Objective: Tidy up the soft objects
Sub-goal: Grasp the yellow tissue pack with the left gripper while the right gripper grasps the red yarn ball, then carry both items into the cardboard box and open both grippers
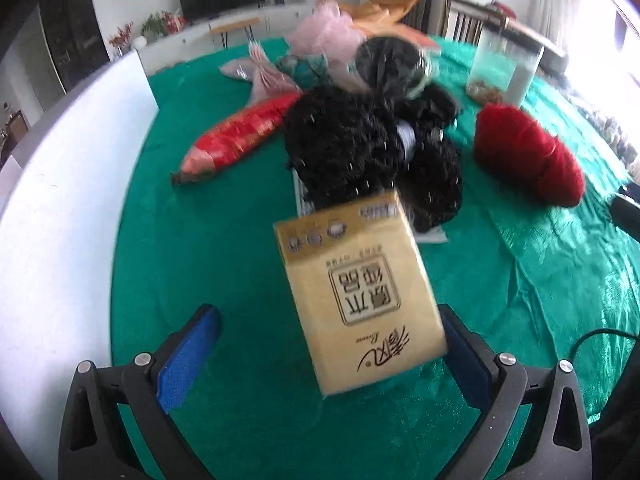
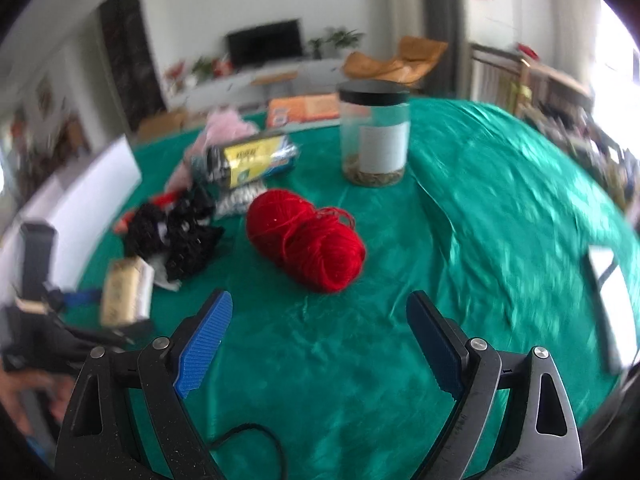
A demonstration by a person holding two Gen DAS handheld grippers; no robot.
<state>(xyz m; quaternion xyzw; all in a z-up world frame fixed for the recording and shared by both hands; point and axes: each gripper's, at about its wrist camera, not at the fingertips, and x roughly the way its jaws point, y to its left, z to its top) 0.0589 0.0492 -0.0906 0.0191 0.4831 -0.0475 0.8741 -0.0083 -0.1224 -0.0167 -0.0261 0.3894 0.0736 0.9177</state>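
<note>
A yellow tissue pack point(image 1: 360, 300) lies tilted on the green tablecloth point(image 1: 192, 264), its far end against a heap of black yarn point(image 1: 360, 140). My left gripper point(image 1: 326, 316) straddles the pack, open: the right pad point(image 1: 468, 360) is at the pack's edge and the left pad point(image 1: 188, 360) stands well clear. In the right wrist view my right gripper point(image 2: 319, 298) is open and empty, just short of a red yarn ball point(image 2: 308, 240). That view also shows the tissue pack point(image 2: 126, 296) at the left with the black yarn point(image 2: 176, 232) behind it.
A red fish-shaped cushion point(image 1: 240, 140), a pink mesh pouf point(image 1: 324, 32) and a red yarn ball point(image 1: 528, 152) surround the heap. A clear jar point(image 2: 374, 136) with a black lid stands behind. A yellow-labelled roll point(image 2: 252, 156) lies left of it. A white panel point(image 1: 60, 200) borders the left edge.
</note>
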